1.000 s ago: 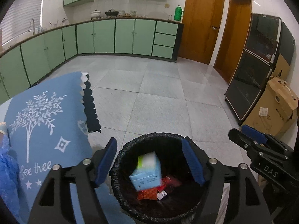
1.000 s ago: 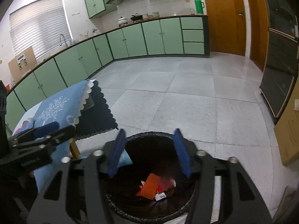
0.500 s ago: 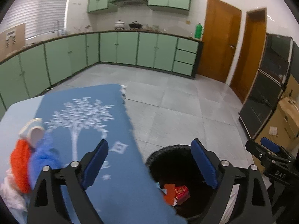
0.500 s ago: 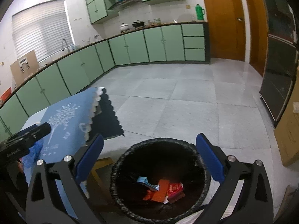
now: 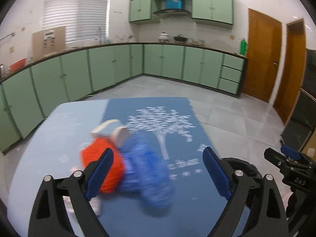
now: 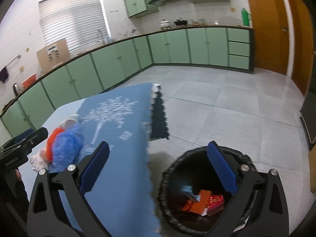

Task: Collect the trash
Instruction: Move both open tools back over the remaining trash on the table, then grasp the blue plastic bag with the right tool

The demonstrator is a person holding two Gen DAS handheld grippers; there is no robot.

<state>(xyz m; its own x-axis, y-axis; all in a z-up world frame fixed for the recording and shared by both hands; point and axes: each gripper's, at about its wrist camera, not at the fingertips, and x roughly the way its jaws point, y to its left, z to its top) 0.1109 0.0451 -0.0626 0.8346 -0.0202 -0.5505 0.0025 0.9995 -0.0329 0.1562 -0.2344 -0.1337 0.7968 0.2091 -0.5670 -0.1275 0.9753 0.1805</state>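
My left gripper (image 5: 158,174) is open and empty over the table, above a blurred pile of trash: an orange piece (image 5: 107,167), a crumpled blue piece (image 5: 150,175) and a white cup-like piece (image 5: 116,131). The pile also shows in the right wrist view (image 6: 63,147). My right gripper (image 6: 158,169) is open and empty, above the table edge and the black-lined trash bin (image 6: 177,162). Red, orange and light blue packets (image 6: 203,199) lie in the bin.
A blue cloth with a white tree print (image 5: 167,122) covers the table (image 5: 59,130), its scalloped edge hanging over (image 6: 158,118). Green cabinets (image 5: 118,69) line the walls. Wooden doors (image 5: 262,59) stand at the right. Grey tiled floor (image 6: 227,114) lies beyond.
The left gripper swung left from over the bin to over the trash pile on the table. The right gripper opened wide and drifted left toward the table edge. A light blue packet dropped into the bin.
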